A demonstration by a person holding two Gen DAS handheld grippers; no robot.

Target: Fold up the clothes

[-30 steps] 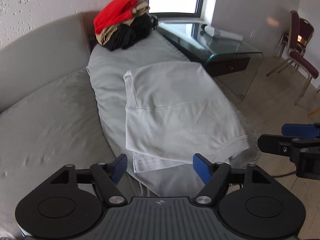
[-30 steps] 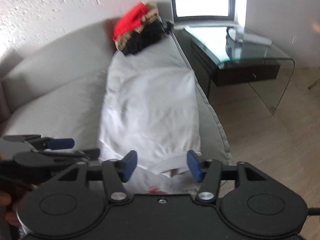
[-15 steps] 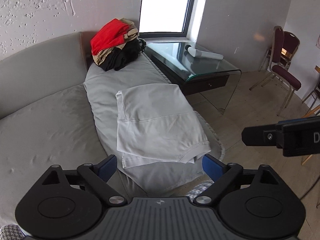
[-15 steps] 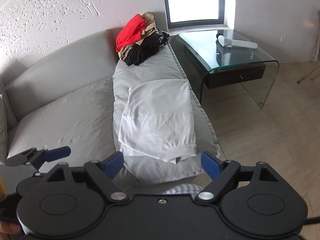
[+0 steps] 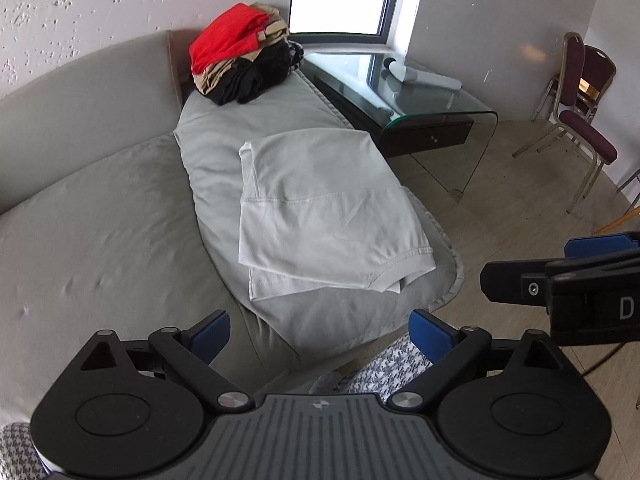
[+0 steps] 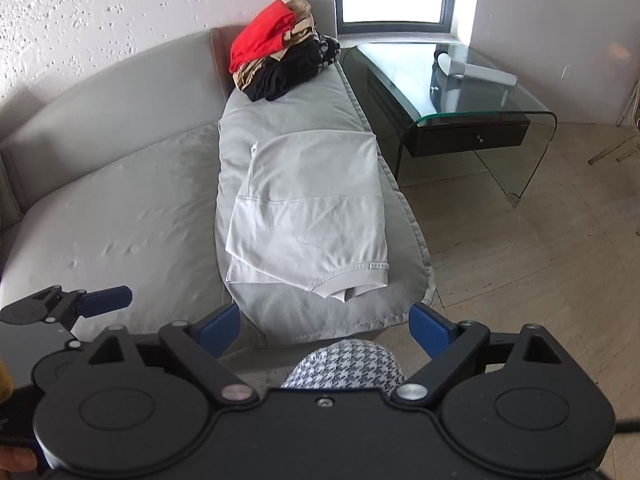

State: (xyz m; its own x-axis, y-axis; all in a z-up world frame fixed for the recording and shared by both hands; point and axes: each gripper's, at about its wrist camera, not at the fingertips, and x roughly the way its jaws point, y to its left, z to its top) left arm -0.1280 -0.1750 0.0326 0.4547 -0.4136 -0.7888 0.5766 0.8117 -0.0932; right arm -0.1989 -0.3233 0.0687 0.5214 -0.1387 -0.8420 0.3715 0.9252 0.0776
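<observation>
Left wrist view: left gripper above the near end of the sofa cushion, jaws opening wide with nothing between them; folded white garment flat on that cushion, clothes pile at its far end, glass side table just beside it. Right wrist view: right gripper likewise opening and empty, garment mid-cushion, apart from both grippers.
</observation>
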